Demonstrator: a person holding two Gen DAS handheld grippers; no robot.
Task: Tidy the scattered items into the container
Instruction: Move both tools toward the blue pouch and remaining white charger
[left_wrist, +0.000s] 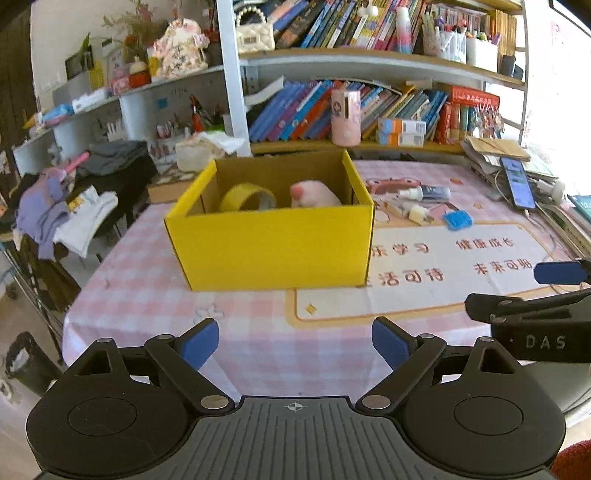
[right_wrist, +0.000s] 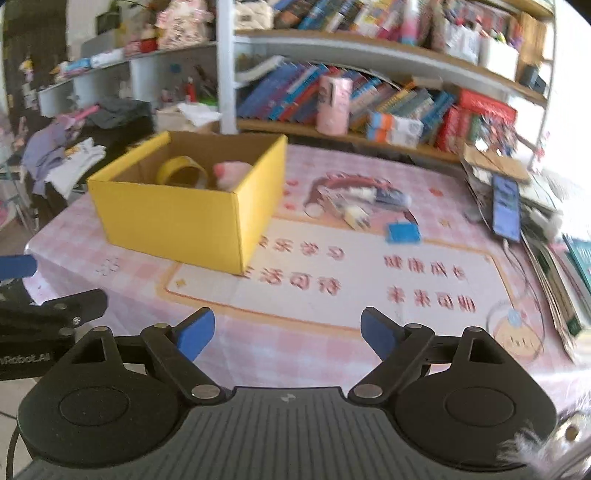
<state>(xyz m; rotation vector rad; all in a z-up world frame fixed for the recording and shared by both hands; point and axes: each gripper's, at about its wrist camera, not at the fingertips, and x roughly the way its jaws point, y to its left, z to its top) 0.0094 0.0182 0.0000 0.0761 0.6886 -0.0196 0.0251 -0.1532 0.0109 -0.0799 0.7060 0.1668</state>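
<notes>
A yellow cardboard box (left_wrist: 273, 247) stands open on the pink checked table; it also shows in the right wrist view (right_wrist: 177, 221). Inside lie a yellow tape roll (left_wrist: 247, 197) and a pink plush item (left_wrist: 314, 195). To the right of the box lie a small spray bottle (left_wrist: 424, 192), a small cream item (left_wrist: 417, 213) and a blue square item (left_wrist: 458, 220), the last also in the right wrist view (right_wrist: 403, 232). My left gripper (left_wrist: 295, 347) is open and empty in front of the box. My right gripper (right_wrist: 288, 336) is open and empty over the mat.
A white mat with red characters (left_wrist: 443, 266) covers the table's right part. A phone (left_wrist: 519, 182) and stacked papers lie at the right edge. Bookshelves (left_wrist: 369, 110) stand behind the table. Clothes (left_wrist: 62, 206) pile at the left.
</notes>
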